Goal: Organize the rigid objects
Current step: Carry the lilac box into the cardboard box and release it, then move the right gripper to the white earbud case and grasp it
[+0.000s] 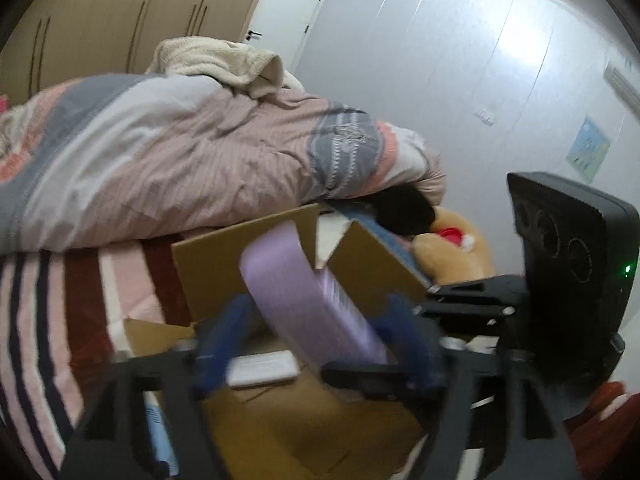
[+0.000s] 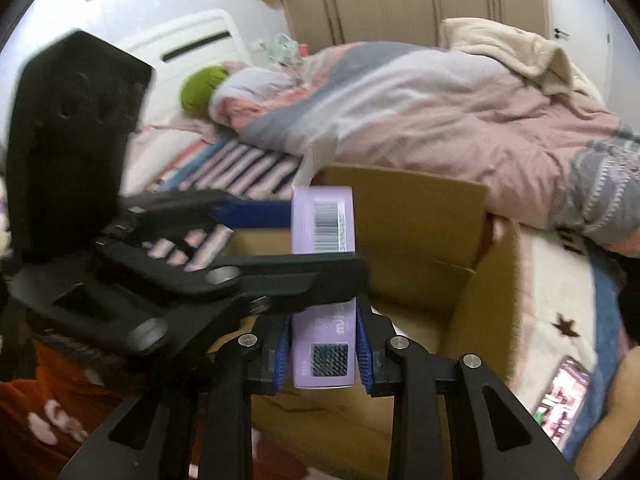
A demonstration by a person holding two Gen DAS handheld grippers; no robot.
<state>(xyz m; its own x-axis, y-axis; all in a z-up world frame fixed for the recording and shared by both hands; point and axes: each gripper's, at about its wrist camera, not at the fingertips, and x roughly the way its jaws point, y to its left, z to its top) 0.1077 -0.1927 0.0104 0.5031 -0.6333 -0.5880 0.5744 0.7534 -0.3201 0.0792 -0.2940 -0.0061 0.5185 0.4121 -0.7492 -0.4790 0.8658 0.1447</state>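
A long purple box [image 1: 304, 300] with a barcode is held over an open cardboard box [image 1: 224, 264] on the bed. My left gripper [image 1: 316, 332] is shut on the purple box, blue pads on both sides. My right gripper [image 2: 323, 350] is shut on the near end of the same purple box [image 2: 323, 216]. The left gripper [image 2: 256, 240] crosses the right wrist view from the left and clamps the box's middle. The cardboard box [image 2: 432, 216] is open, flaps up. A white flat item [image 1: 264, 366] lies inside it.
A rumpled pink and grey duvet [image 1: 180, 152] lies behind the box. A plush toy [image 1: 456, 252] sits to its right. A phone [image 2: 564, 396] lies on the bed at the right. A green round plush [image 2: 202, 88] is near the headboard. Wardrobes stand behind.
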